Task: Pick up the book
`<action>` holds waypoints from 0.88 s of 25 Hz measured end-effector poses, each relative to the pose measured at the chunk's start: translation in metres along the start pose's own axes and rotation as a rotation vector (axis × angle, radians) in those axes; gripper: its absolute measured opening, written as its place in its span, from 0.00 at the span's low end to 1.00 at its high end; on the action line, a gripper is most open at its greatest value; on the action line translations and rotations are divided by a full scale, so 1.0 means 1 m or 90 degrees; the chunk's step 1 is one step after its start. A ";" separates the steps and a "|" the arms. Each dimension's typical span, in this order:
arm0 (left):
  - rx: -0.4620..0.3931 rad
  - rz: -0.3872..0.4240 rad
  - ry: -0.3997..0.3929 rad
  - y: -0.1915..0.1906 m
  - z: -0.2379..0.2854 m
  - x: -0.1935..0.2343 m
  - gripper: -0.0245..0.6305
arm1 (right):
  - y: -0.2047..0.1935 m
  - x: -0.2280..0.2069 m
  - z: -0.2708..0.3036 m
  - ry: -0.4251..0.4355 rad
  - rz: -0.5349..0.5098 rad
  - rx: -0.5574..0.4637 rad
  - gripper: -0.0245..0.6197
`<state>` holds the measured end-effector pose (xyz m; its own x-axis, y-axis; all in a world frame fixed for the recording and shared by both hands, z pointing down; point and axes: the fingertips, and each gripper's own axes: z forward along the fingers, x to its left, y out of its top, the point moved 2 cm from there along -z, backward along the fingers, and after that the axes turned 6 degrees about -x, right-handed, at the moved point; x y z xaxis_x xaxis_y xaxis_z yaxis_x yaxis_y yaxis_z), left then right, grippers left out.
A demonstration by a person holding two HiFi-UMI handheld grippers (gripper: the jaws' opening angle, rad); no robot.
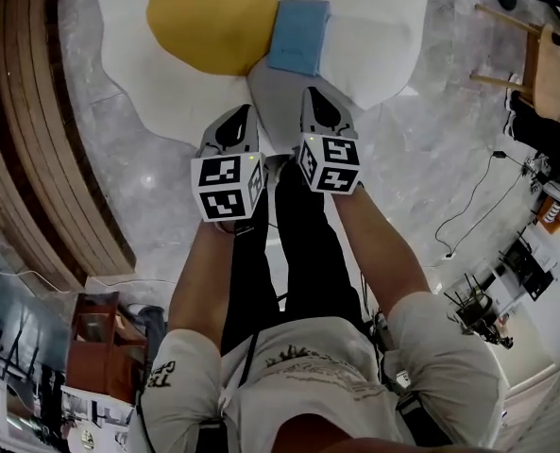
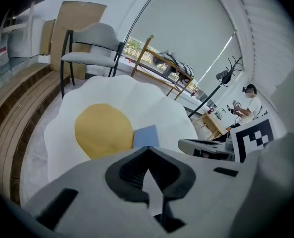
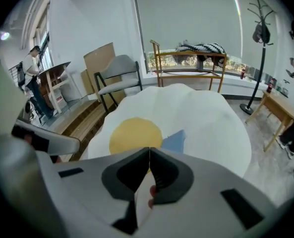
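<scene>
A: Any writing? Log left to right.

B: Nothing legible. The left marker cube (image 1: 228,185) and the right marker cube (image 1: 330,163) carry only black-and-white square codes. The shirt print (image 1: 298,357) is too blurred to read.

A: Hand pose?

B: Both forearms reach forward, side by side. The left gripper (image 1: 240,117) and right gripper (image 1: 317,102) point forward and down at the near edge of the fried-egg rug (image 1: 374,8). Neither touches anything.

A: Jaws?

B: Left gripper view: the tips meet, nothing between them. Right gripper view: the jaws are pressed together along the tips, also empty.

A: The book?

B: The blue book (image 1: 299,36) lies flat on the rug. Its left edge touches the right edge of the yellow yolk (image 1: 212,17) and the rest is on the white. It is ahead of both grippers and apart from them.

A: Differences between views?

B: Only the head view shows the wooden steps (image 1: 43,130) along the rug's left side. The left gripper view adds a grey chair (image 2: 94,46), cardboard sheets (image 2: 80,19) and a seated person (image 2: 248,105) at far right. The right gripper view adds a standing person (image 3: 30,68) at far left, a wooden rack (image 3: 191,63) by the window and a coat stand (image 3: 258,43).
</scene>
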<state>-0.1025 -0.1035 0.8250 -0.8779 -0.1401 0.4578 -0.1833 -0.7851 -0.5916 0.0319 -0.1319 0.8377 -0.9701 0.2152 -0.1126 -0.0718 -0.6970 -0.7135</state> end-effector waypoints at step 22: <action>0.050 -0.004 -0.027 -0.036 0.022 0.007 0.07 | -0.116 -0.081 0.108 -0.095 0.212 0.221 0.28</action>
<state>-0.0922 -0.0895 0.8641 -0.8573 -0.1587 0.4897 -0.1523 -0.8305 -0.5357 0.0941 -0.1427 1.0046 -0.9743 -0.1398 -0.1766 0.1987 -0.9029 -0.3812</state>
